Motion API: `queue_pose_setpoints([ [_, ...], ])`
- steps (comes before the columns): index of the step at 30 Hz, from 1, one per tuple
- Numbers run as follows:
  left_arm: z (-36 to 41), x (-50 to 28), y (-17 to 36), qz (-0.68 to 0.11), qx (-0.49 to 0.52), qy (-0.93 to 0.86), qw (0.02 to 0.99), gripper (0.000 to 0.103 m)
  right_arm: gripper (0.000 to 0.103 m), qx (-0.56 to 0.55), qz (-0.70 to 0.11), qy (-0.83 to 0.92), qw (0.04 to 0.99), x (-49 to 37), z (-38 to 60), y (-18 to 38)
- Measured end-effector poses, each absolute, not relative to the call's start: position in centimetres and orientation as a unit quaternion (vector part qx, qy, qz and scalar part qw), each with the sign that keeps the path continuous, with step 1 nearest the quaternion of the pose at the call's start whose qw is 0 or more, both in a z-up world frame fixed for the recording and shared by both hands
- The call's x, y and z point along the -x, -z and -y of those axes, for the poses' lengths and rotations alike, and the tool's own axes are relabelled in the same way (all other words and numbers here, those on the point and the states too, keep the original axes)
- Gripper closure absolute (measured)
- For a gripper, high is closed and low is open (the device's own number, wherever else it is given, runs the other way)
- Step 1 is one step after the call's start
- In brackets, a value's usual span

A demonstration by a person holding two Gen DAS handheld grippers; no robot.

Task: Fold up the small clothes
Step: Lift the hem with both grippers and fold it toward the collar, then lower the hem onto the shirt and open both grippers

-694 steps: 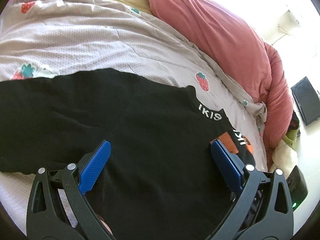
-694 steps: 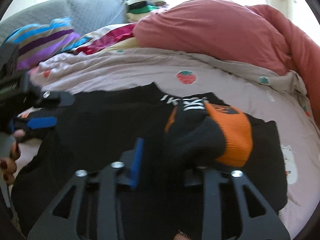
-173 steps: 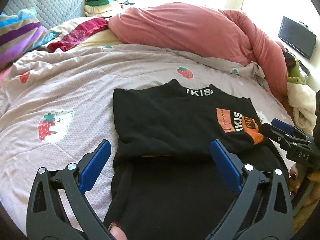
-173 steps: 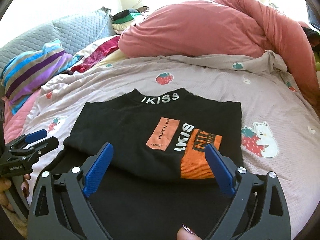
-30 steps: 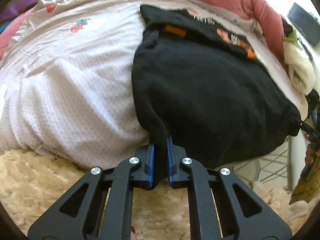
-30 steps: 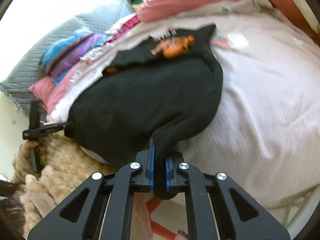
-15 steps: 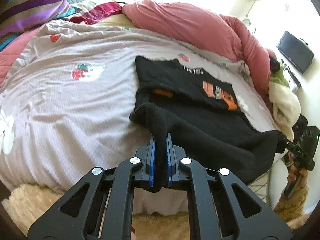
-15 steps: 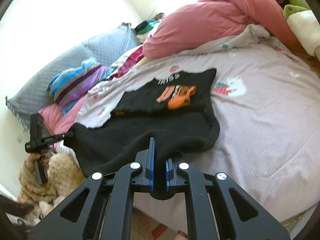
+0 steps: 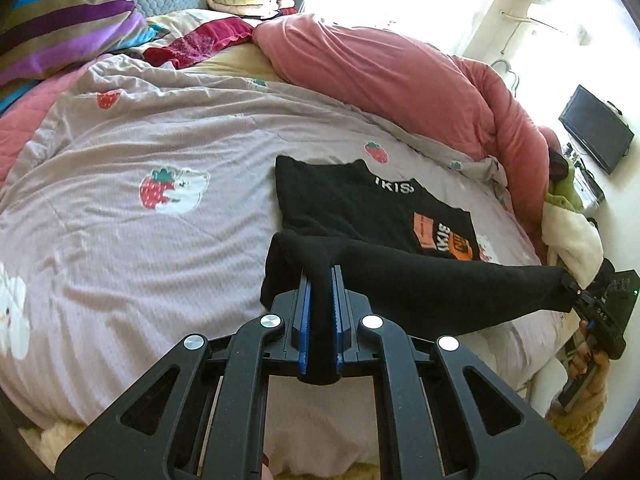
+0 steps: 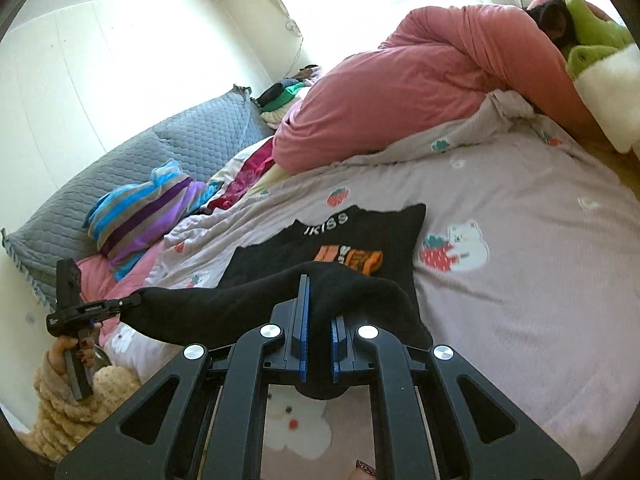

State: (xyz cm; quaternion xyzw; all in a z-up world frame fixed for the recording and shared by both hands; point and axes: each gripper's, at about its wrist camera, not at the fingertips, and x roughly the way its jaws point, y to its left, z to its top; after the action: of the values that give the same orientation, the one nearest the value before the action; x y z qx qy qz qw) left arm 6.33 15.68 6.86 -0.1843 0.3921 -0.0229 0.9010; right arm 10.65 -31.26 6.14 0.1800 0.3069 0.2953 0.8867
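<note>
Your left gripper (image 9: 320,280) and right gripper (image 10: 318,292) each clamp a hem corner of the black sweater (image 9: 360,204), lifted above the bed (image 9: 120,240)

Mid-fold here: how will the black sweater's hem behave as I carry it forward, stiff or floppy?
Likely floppy: the black sweater sags between the left gripper and right gripper. Probably thick and fairly heavy, since it bunches in rounded rolls at the pads. Its upper half on the bedspread may drag.

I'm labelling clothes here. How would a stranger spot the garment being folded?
Start at the pale bedspread with strawberry prints. On it, before the pink duvet, lies the black top. Nothing else there is black with white collar lettering and an orange patch.
</note>
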Motion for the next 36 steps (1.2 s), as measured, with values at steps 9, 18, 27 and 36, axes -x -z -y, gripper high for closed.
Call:
queue_pose_setpoints([
  [9,-16.9,-9.9,-7.2,-0.387,0.201,0.013,0.900,0.100,0.096,-0.174,-0.301,-0.285,0.893,-14.0,30.3,-6.9],
  [18,-17.6,-13.0,-7.4,-0.380,0.207,0.000,0.902,0.100,0.096,-0.174,-0.303,-0.265,0.899,-17.2,29.2,-6.7],
  [27,-17.7,-16.2,-6.0,-0.389,0.186,-0.016,0.902,0.100,0.096,-0.180,-0.322,-0.240,0.898,-19.9,28.5,-5.1],
  [36,-18.1,-17.8,-4.0,-0.398,0.181,-0.019,0.899,0.100,0.096,-0.176,-0.342,-0.225,0.895,-21.6,27.5,-3.3],
])
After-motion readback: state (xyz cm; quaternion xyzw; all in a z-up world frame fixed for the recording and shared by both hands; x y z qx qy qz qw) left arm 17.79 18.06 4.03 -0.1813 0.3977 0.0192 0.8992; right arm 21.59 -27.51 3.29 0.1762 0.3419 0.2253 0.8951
